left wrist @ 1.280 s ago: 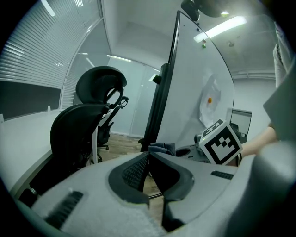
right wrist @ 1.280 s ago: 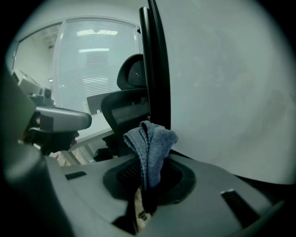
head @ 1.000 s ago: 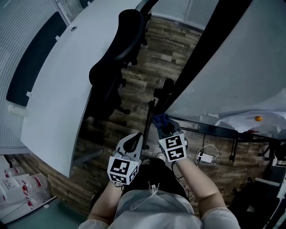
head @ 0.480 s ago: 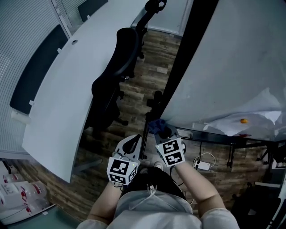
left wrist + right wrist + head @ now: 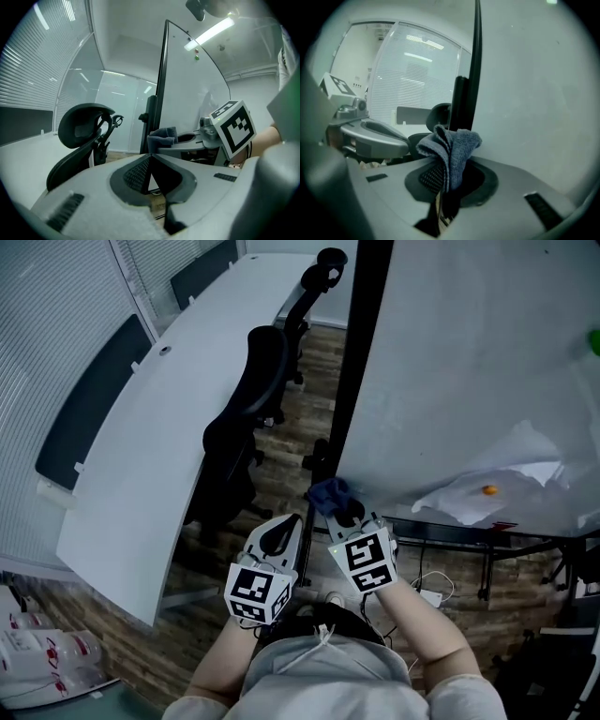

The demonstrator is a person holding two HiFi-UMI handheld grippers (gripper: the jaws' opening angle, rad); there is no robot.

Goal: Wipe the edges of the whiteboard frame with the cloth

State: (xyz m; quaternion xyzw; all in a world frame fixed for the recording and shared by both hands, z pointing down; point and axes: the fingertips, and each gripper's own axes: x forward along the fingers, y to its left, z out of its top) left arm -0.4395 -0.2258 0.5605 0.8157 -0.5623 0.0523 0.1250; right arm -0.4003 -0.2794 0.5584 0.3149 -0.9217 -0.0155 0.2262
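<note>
Gripping the cloth [image 5: 328, 491], the right gripper [image 5: 341, 513] sits beside the whiteboard frame [image 5: 361, 334]

Head view dim, cool-toned, darkest toward 6 o'clock. Gripper views: fisheye bending, black vignetted corners; ceiling light strip [image 5: 211, 32] glares at 1 o'clock; cloth [image 5: 451, 145] sharp, nearest foreground blurred.

We're looking down on a wood-plank floor [image 5: 286, 460]: a black office chair [image 5: 246, 404] stands on it, tucked against the long white bench [image 5: 141, 456], and a white power adapter [image 5: 430, 597] lies on the planks.
</note>
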